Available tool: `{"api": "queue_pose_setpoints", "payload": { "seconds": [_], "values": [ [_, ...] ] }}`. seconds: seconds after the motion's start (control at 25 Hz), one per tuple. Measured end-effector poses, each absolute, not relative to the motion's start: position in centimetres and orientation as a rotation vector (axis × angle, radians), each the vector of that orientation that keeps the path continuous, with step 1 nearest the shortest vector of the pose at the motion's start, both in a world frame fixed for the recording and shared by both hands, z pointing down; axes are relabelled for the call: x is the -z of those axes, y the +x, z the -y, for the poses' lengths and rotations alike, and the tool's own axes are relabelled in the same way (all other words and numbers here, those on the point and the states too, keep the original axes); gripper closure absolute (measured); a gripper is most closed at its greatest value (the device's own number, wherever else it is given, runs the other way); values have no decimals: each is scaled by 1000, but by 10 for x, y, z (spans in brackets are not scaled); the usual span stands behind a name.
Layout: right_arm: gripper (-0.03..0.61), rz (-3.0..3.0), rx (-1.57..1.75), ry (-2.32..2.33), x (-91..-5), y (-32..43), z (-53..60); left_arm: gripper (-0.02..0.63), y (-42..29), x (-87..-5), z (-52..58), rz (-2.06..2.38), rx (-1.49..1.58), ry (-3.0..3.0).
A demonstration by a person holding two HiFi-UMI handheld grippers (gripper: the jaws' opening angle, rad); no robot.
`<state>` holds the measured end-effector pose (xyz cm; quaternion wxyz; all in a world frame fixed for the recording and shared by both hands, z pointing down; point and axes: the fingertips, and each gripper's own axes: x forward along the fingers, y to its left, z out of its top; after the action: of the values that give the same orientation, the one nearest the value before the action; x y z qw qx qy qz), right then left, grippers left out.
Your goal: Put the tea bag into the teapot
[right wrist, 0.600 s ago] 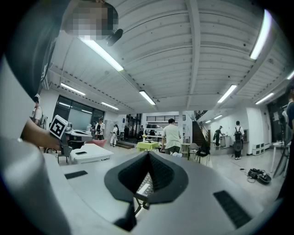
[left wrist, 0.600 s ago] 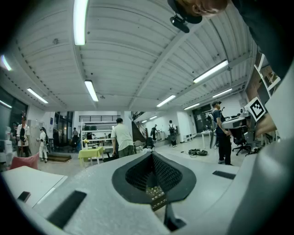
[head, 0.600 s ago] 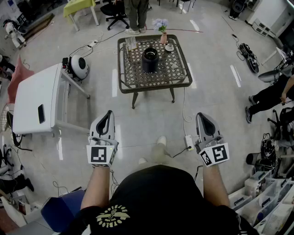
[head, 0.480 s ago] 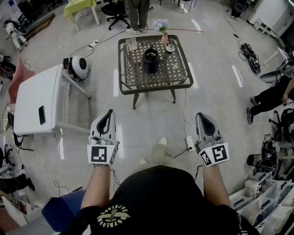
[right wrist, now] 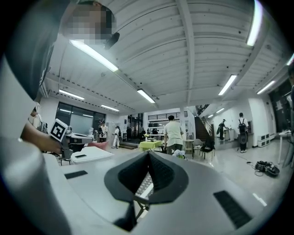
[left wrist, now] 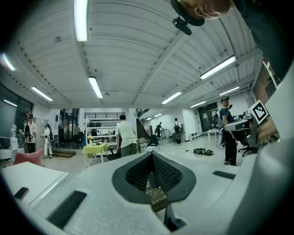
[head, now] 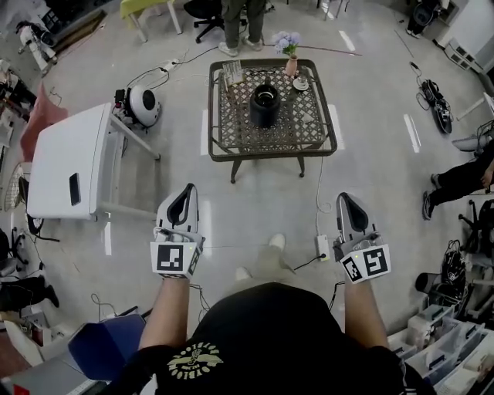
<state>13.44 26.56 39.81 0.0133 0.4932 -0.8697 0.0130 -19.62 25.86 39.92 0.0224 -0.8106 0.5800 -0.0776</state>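
Note:
A black teapot (head: 264,105) stands in the middle of a low lattice-top table (head: 224,131) some way ahead of me on the floor. A small pale packet (head: 307,117) lies on the tabletop to the teapot's right; it is too small to tell whether it is the tea bag. My left gripper (head: 184,190) and right gripper (head: 344,197) are held level in front of my body, far short of the table, both shut with nothing in them. The jaws meet at the tip in the left gripper view (left wrist: 151,154) and in the right gripper view (right wrist: 148,153).
On the table are also a pink vase of flowers (head: 289,63), a cup on a saucer (head: 301,83) and a card stand (head: 233,73). A white table (head: 69,162) and a round white device (head: 144,106) sit left. A power strip (head: 323,247) lies near my right foot. A person (head: 235,23) stands behind the table.
The table and teapot sit lower and a little larger in the head view, as I have come nearer to them. Both grippers keep the same shut, level pose.

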Motion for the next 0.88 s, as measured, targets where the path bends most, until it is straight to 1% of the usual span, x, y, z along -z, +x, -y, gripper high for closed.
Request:
{"api": "queue_pose_setpoints", "payload": {
  "seconds": [0.52, 0.88],
  "values": [
    [569, 2691, -32, 1535, -401, 161, -204, 618, -175, -402, -195, -1800, 240, -2501],
    [569, 2745, 0, 1489, -389, 188, -156, 618, -152, -381, -159, -1840, 228, -2430]
  ]
}}
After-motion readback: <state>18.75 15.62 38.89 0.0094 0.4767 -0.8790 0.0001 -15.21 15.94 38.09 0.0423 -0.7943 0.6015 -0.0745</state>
